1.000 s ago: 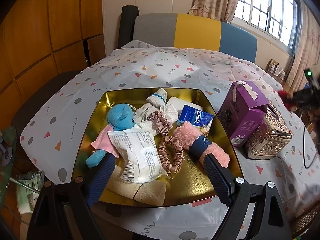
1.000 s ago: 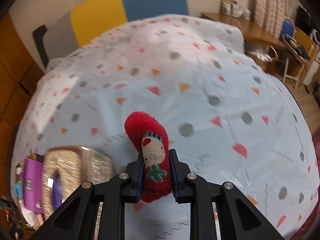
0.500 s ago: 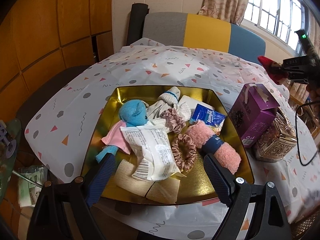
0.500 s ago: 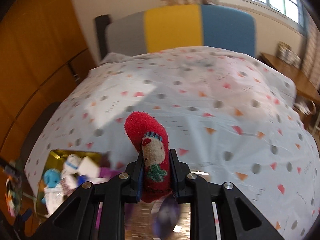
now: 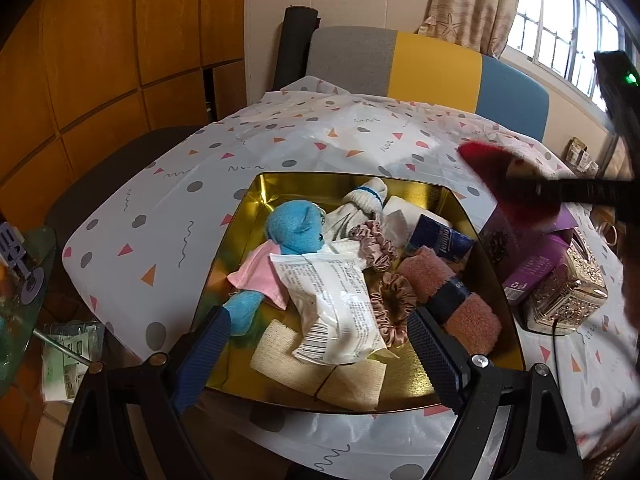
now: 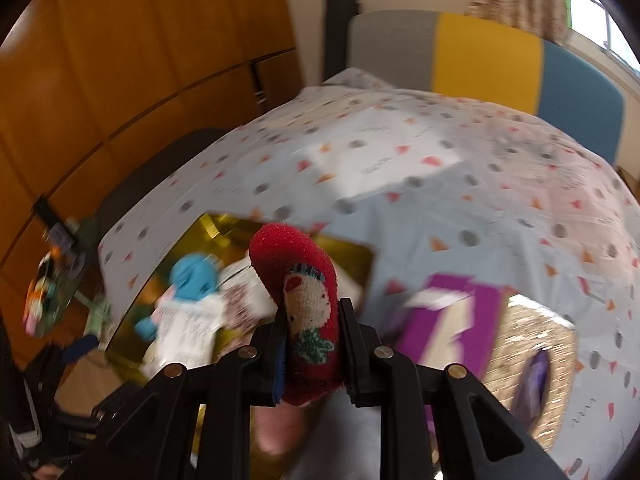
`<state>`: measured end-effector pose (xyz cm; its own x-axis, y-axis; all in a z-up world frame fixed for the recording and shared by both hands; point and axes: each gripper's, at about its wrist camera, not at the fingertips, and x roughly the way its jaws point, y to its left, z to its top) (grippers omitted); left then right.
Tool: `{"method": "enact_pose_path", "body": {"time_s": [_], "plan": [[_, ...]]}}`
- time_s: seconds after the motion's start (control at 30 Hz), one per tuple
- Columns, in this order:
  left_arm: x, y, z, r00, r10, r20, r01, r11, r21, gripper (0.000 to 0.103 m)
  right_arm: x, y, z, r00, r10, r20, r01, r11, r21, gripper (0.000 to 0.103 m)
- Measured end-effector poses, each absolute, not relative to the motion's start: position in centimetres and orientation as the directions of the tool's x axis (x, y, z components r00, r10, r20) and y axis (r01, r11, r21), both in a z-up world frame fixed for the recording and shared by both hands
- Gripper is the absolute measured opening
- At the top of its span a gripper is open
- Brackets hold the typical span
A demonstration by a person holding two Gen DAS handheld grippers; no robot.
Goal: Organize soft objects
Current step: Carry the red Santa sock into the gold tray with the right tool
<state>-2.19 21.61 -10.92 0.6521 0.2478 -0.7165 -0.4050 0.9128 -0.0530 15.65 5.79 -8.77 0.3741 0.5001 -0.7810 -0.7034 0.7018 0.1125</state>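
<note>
1. Above the near edge of the gold tray (image 5: 496, 256), in the left wrist view, the left gripper (image 5: 320, 344) hangs with its jaws spread wide and nothing between them, much as it did a second ago.
2. What has changed here: the right gripper has swung in from the far right and now reaches over the tray's right rim, carrying the red sock (image 5: 504, 176), which blurs across the purple box (image 5: 532, 256).
3. The tray holds a blue plush toy (image 5: 296, 228), a white packet (image 5: 336, 300), scrunchies (image 5: 396, 304) and a pink rolled towel (image 5: 460, 296); an ornate metal box (image 5: 572, 292) stands just beside the purple box.
4. In the right wrist view, the right gripper (image 6: 312, 344) is clamped on the red sock (image 6: 304, 280), toe upward.
5. A second ago bare tablecloth (image 6: 440, 184) lay beneath it; now the tray (image 6: 224, 224) sits behind the sock, the purple box (image 6: 456, 320) to its right, all smeared by motion.
</note>
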Motion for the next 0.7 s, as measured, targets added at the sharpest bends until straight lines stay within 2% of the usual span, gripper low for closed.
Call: {"method": "enact_pose_path", "body": {"time_s": [0.47,0.7], "plan": [[-2.1,22.2,-11.3,0.642,0.255,-0.723,-0.428,0.902,-0.062,0.092,7.1,8.2,-15.2,0.226,0.467,-0.855,-0.83,0.551,0.081,0.021],[-2.3,23.1,-11.5,0.636,0.271,-0.722,-0.452,0.889,-0.064,0.093,5.9,9.7,-17.9,0.198,0.418,-0.887,-0.85,0.523,0.057,0.021]]}}
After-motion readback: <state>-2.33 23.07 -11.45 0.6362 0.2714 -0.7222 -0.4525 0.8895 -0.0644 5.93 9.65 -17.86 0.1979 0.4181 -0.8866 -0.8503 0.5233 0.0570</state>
